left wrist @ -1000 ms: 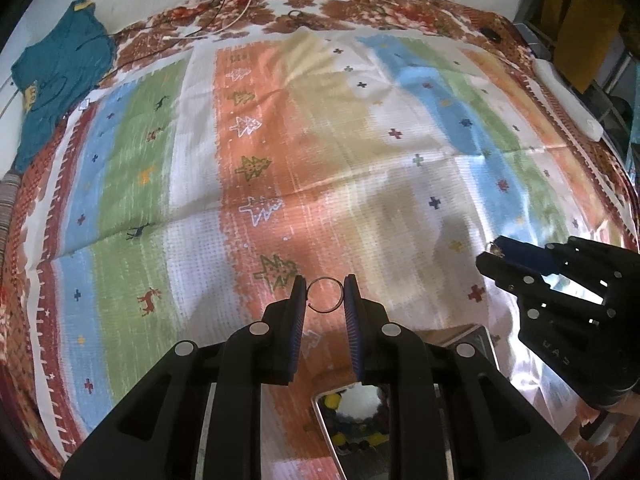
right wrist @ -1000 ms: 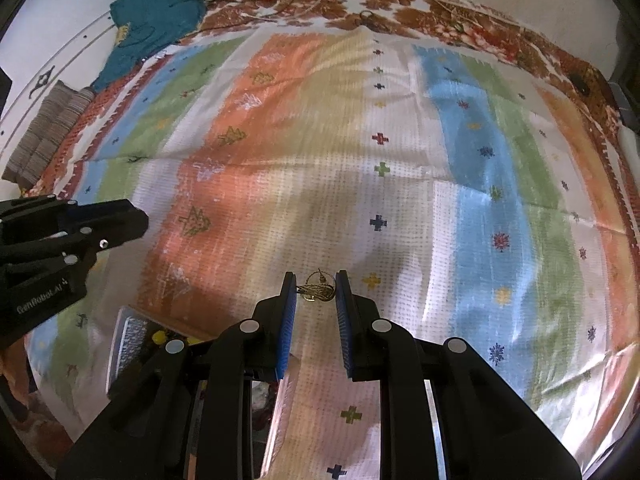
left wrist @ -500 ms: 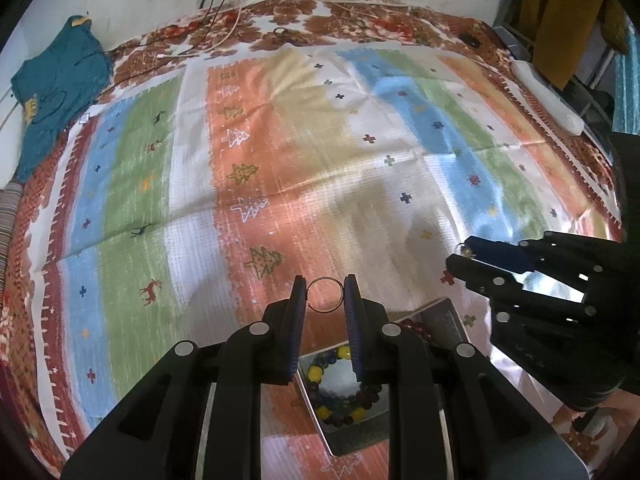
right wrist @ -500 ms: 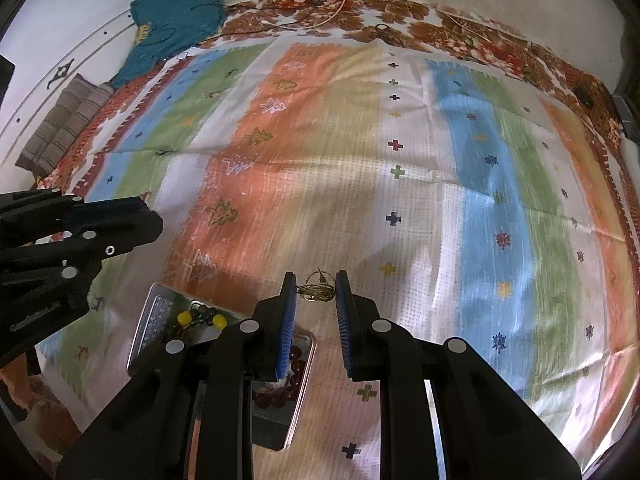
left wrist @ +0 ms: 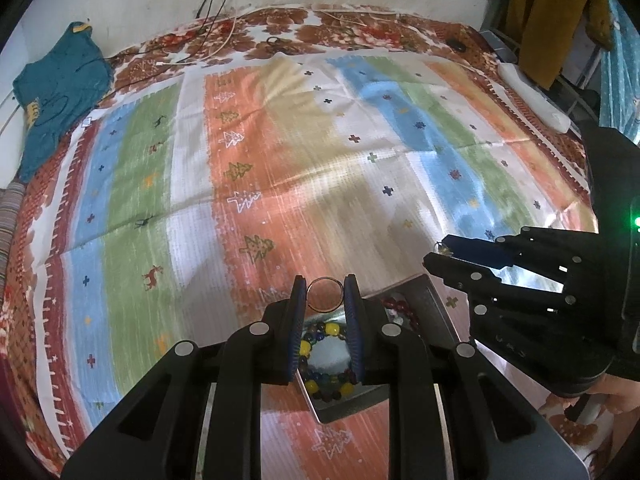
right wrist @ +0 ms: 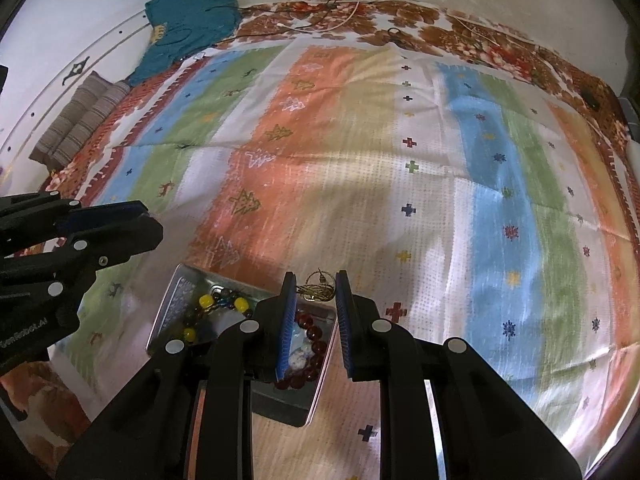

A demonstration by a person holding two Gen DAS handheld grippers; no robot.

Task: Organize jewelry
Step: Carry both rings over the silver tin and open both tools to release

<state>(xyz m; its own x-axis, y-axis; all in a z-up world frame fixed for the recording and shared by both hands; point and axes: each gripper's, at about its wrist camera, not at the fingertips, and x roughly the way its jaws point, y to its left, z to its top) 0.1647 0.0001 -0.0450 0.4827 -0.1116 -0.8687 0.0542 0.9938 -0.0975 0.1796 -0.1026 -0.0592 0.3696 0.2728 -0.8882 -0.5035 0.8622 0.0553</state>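
Note:
My left gripper [left wrist: 325,295] is shut on a thin silver ring [left wrist: 324,300], held upright between its blue pads. Below it a metal tray [left wrist: 434,304] lies on the striped cloth, with a multicoloured bead bracelet [left wrist: 325,330] in one part and a dark red bead bracelet [left wrist: 396,308] in another. My right gripper [right wrist: 316,286] is shut on a small gold chain piece [right wrist: 318,290], hanging over the same tray [right wrist: 176,292], where the dark red bracelet [right wrist: 310,334] and the yellow-beaded bracelet [right wrist: 208,302] show. Each gripper appears in the other's view: the right gripper [left wrist: 444,254], the left gripper [right wrist: 132,220].
A striped bedspread [left wrist: 280,168] with tree and cross motifs covers the bed. A teal shirt [left wrist: 56,92] lies at the far left corner, cables [left wrist: 224,40] run along the far edge, and a white bolster [left wrist: 536,96] lies at the right. Striped cushions [right wrist: 76,120] sit by the wall.
Both grippers have drawn back and risen a little with their pieces still held. The tray with the bracelets has come into fuller view beneath them.

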